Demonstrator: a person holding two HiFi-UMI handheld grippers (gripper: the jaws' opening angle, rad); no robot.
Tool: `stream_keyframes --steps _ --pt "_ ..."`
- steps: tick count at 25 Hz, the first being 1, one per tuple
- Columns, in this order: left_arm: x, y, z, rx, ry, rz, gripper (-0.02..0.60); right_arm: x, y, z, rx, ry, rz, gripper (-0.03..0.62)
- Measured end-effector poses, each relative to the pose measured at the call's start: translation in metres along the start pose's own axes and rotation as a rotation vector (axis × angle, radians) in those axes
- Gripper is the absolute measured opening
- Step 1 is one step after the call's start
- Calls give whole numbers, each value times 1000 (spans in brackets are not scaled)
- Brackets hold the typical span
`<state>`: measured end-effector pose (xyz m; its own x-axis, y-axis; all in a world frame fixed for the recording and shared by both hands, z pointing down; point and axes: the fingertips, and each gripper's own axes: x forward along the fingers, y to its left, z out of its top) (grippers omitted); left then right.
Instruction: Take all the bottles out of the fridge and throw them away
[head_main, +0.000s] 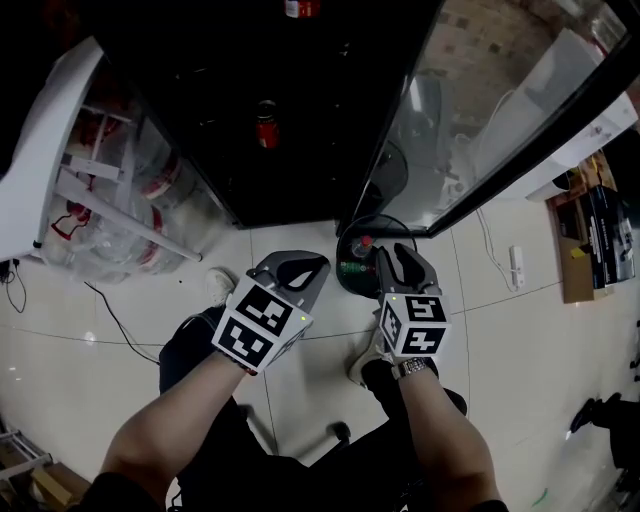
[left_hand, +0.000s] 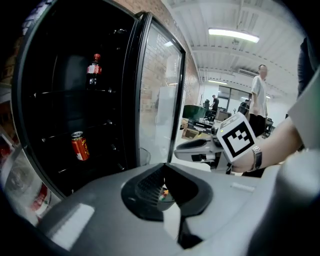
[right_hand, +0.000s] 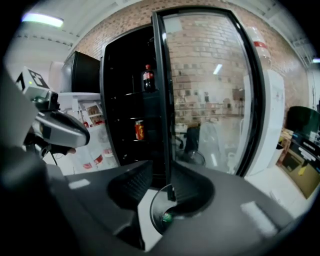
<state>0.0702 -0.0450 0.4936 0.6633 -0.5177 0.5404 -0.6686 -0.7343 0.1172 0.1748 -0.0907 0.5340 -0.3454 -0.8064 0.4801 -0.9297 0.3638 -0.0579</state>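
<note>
The fridge (head_main: 300, 110) stands open, dark inside. A cola bottle (left_hand: 93, 70) (right_hand: 147, 77) stands on an upper shelf, its lower part at the head view's top edge (head_main: 300, 8). A red can (head_main: 266, 126) (left_hand: 79, 146) (right_hand: 139, 130) sits one shelf lower. On the floor by the fridge's foot stands a round black bin (head_main: 352, 240) (right_hand: 156, 220) with bottles in it. My right gripper (head_main: 400, 255) (right_hand: 161, 167) hovers over the bin, jaws a little apart and empty. My left gripper (head_main: 312, 266) (left_hand: 164, 167) is beside it, tips together, holding nothing.
The glass fridge door (head_main: 480, 110) (right_hand: 210, 100) swings out to the right. A white rack (head_main: 110, 200) with clear bags stands left of the fridge. Cardboard boxes (head_main: 590, 240) and a power strip (head_main: 516, 266) lie at right. People (left_hand: 258, 92) stand far off.
</note>
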Motion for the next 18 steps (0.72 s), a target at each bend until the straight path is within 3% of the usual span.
stream_keyframes --steps 12,18 --pt "-61 38 57 12 -122 135 5 -15 59 121 -115 -163 122 110" --pt "-84 56 78 10 -163 184 5 -11 84 167 -164 -196 165 115"
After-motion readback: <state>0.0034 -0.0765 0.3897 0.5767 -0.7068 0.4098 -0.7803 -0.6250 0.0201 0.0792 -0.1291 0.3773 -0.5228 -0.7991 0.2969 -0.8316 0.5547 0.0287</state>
